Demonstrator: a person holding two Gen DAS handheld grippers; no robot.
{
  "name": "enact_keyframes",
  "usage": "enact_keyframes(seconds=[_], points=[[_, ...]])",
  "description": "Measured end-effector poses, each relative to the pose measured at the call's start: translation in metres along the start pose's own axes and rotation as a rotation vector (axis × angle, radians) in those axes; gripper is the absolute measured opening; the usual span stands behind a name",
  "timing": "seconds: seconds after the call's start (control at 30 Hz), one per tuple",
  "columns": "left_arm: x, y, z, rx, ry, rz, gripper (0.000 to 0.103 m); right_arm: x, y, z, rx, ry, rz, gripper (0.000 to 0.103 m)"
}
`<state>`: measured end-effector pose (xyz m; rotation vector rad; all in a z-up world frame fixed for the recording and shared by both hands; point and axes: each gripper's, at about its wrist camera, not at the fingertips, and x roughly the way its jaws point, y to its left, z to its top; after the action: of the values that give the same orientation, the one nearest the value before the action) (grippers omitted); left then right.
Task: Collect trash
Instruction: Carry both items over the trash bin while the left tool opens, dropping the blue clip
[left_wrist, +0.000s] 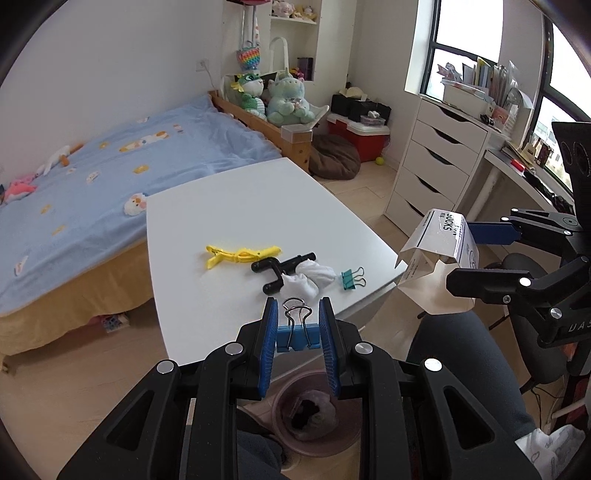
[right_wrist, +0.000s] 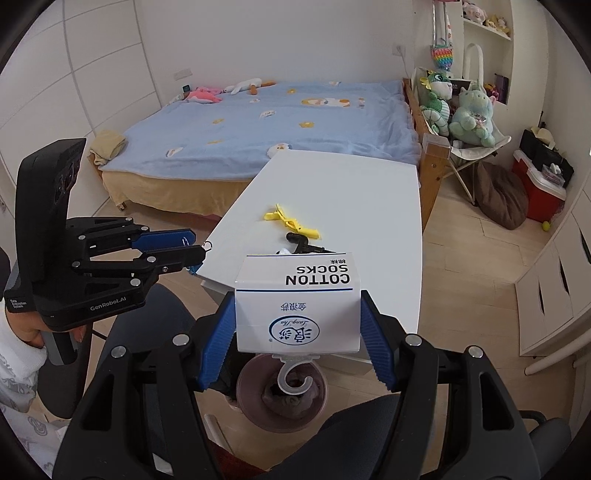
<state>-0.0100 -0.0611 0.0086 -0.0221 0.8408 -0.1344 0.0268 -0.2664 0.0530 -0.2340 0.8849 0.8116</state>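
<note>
1. Left wrist view: left gripper (left_wrist: 298, 334) is clenched on a blue binder clip (left_wrist: 297, 336), above the bin (left_wrist: 314, 413). Only the clip's edges are pinched; it may twist free.
2. Right wrist view: right gripper (right_wrist: 298, 325) grasps the sock box (right_wrist: 298, 302) above the bin (right_wrist: 282, 398). Early release risks missing.

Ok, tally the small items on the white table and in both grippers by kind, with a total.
Binder clips: 2, a blue metal one in the left gripper, a teal one on the table
Yellow plastic hair clip: 1
Black plastic Y-shaped part: 1
Crumpled white tissue: 1
White cardboard sock package, in the right gripper: 1
Total: 6
</note>
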Motion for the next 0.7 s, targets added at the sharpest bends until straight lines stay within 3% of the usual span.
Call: enact_keyframes(seconds=[0.5,0.53,0.63,0.67,0.7], points=[[0.0,-0.022,-0.038,-0.007,0.058,-0.075,0.025,-0.009,0.001,-0.029,0.024,0.03,0.008,0.064],[0.0,-0.022,-0.037,-0.007,0.06,-0.078,0.029,-0.008,0.001,-0.029,0.024,0.03,0.007,0.064],[-0.001,-0.019,-0.038,-0.021,0.039,-0.083,0.082,-0.008,0.001,-0.03,0.024,0.032,0.007,0.064],[-0.002,-0.018,-0.039,-0.029,0.03,-0.082,0.089,-0.008,0.001,-0.03,0.024,0.033,0.007,0.064],[-0.002,-0.016,-0.039,-0.035,0.028,-0.075,0.089,-0.008,0.002,-0.031,0.025,0.033,0.009,0.064]])
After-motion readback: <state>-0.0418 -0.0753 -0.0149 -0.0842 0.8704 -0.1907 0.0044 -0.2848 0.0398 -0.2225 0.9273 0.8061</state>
